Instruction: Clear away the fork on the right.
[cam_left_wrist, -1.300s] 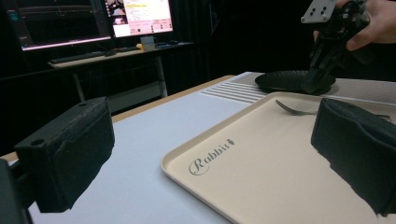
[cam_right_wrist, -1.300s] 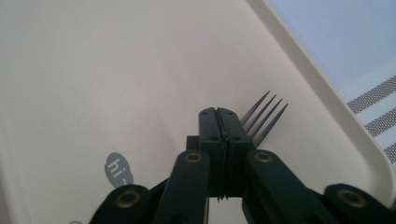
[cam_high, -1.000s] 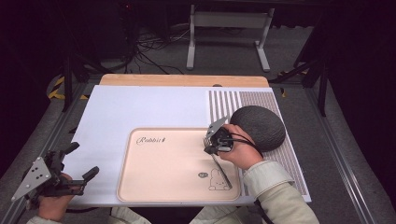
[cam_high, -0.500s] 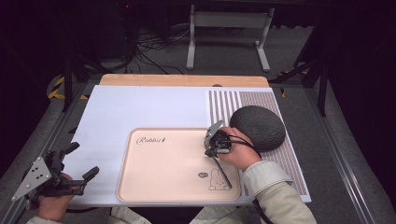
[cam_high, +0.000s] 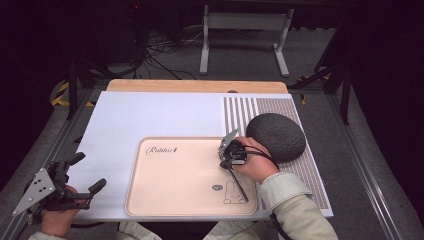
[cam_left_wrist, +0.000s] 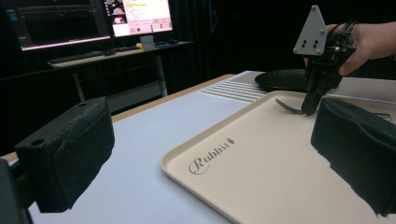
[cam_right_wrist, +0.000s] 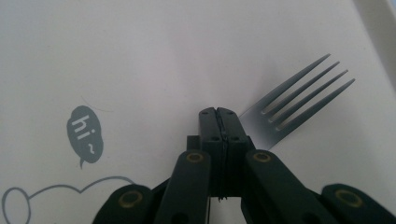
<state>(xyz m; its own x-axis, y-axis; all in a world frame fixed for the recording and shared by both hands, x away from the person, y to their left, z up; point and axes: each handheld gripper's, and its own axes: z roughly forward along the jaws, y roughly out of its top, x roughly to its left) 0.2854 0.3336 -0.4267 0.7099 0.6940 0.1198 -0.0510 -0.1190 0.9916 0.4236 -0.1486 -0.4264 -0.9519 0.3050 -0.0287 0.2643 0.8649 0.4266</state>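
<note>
Metal fork (cam_right_wrist: 299, 100), stiff, thin, slippery: my right gripper (cam_right_wrist: 218, 114) is clamped on its neck, tines just right of the tips, over the tray (cam_high: 165, 200). Left gripper (cam_high: 85, 172) gapes empty.

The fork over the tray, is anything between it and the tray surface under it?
Nothing visible. The right claw is shut on the fork, whose tines hang over bare tray; the rabbit drawing is just print, and the dark round bowl sits off the tray.
</note>
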